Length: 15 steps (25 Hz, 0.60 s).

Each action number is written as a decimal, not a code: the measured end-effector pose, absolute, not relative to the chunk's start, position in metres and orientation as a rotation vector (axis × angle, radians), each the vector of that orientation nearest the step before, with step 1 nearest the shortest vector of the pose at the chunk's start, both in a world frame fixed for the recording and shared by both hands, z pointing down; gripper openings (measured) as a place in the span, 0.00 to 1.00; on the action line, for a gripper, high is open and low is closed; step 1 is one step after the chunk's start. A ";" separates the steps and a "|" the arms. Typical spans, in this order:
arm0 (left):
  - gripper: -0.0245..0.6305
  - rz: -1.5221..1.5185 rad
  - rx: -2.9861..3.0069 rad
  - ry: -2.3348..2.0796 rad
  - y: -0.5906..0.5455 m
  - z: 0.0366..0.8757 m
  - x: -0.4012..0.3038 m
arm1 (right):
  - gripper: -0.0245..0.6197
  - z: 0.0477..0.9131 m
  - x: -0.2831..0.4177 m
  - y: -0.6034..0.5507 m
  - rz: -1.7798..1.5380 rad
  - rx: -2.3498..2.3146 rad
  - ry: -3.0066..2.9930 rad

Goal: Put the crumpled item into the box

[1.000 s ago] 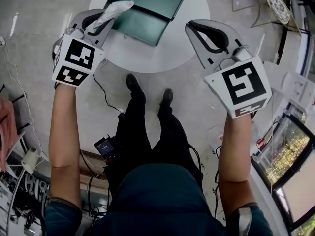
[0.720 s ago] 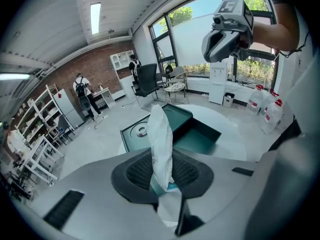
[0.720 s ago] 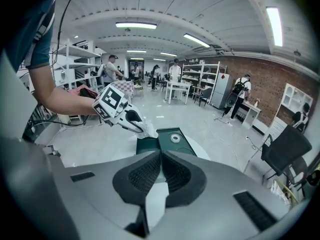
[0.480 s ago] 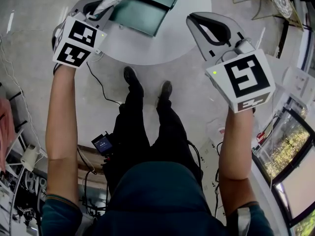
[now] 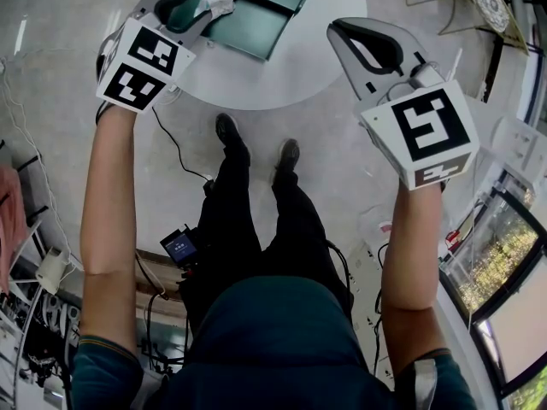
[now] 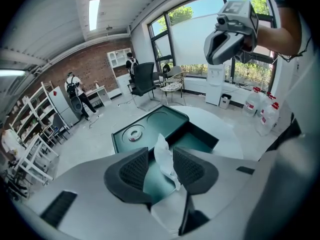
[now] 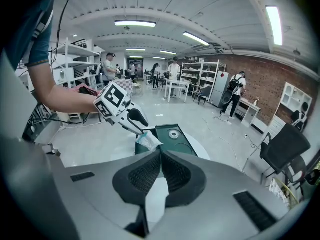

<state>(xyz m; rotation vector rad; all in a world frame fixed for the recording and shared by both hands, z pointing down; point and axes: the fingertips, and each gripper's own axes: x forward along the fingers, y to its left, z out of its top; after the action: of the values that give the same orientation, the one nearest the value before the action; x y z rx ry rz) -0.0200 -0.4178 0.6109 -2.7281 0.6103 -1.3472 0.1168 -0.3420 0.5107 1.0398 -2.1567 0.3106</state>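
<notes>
Head view: crumpled white tissue (image 5: 220, 0)

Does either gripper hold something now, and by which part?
Nothing is gripped: the left gripper is opening, the crumpled item loose between its fingers over the box. The right gripper is shut, empty.

No legible text, number, brand or sign is present: the cubes on the left gripper (image 5: 202, 7) and right gripper (image 5: 340, 39) bear only black-and-white square marker patterns, not characters, and the lit screen of the small device (image 5: 179, 248) beside the person's leg is too small to read.
</notes>
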 end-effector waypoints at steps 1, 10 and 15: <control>0.29 -1.341 -2.727 0.608 -0.416 0.608 -0.019 | 0.10 0.510 0.116 -0.342 0.308 1.039 -2.158; 0.29 -1.206 -2.712 0.640 -0.408 0.548 -0.001 | 0.10 0.487 0.123 -0.340 0.261 1.037 -2.181; 0.27 -1.133 -2.682 0.697 -0.405 0.507 -0.008 | 0.10 0.467 0.120 -0.336 0.220 1.040 -2.197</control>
<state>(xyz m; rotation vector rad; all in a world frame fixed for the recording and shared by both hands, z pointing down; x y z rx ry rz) -0.0083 -0.4050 0.5072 -2.6816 0.6971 -1.1334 0.1197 -0.3359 0.4668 1.0402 -2.1970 0.2196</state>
